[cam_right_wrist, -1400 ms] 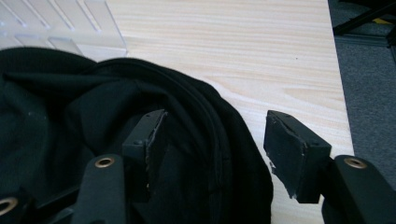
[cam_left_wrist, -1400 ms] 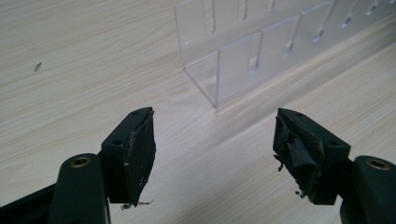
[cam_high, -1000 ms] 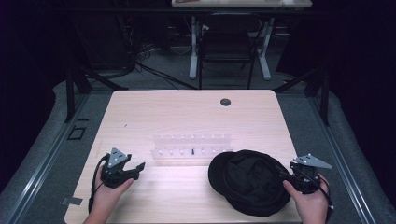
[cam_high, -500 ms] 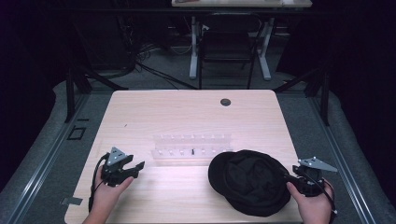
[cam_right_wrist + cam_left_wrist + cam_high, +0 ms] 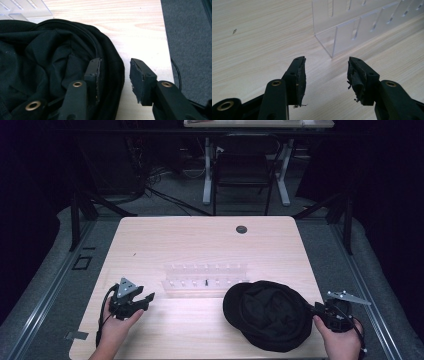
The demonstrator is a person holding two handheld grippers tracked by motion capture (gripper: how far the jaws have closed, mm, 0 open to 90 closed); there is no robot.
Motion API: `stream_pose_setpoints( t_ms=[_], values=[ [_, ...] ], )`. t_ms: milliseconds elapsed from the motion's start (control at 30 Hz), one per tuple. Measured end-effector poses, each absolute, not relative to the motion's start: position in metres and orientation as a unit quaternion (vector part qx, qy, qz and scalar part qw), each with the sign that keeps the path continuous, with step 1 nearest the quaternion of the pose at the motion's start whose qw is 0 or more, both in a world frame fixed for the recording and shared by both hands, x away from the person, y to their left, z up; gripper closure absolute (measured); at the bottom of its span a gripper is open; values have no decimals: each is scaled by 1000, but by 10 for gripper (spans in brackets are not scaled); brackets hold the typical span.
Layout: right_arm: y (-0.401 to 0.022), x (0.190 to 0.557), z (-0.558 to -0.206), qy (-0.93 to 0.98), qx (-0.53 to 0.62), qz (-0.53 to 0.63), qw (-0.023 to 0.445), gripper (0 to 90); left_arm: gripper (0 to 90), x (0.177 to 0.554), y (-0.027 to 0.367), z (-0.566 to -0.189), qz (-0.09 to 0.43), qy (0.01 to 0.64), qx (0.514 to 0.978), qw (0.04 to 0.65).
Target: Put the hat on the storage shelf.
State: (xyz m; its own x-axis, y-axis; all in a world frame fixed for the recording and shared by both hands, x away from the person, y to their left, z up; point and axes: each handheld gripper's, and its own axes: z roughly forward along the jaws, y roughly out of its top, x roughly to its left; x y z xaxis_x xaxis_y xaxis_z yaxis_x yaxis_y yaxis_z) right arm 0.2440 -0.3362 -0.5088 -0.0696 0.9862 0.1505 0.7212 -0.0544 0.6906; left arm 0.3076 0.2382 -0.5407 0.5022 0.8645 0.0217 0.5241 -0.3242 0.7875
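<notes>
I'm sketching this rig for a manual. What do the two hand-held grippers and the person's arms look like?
Both are black. The left hand-held gripper carries a grey three-cornered plate on top and trails a black cable; the right hand-held gripper has the same plate and cable. Each has two angular black jaws with brass-coloured pivot rings and worn, frayed dark pads. The forearms are bare, no sleeves visible.

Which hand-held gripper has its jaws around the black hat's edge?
The right hand-held gripper: its jaws straddle the black hat rim, not yet pressing. The left hand-held gripper has bare table between its jaws.
</notes>
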Motion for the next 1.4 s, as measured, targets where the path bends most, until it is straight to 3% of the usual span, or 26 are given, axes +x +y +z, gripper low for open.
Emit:
stream_pose_setpoints(
  t_ms=[300,667,767,900,1400],
  values=[
    [-348,242,-507,648,680,314,137,746,500,307,236,-542,223,443,785,371],
    [-353,243,-510,663,690,282,68,752,507,308,237,-543,219,446,782,377],
    [-354,253,-509,676,684,269,46,839,541,309,238,-543,205,447,783,381],
    [-359,264,-508,686,675,271,27,873,566,309,237,-543,205,445,784,381],
    [-366,303,-499,705,676,213,4,860,557,309,236,-546,203,447,785,377]
  ],
)
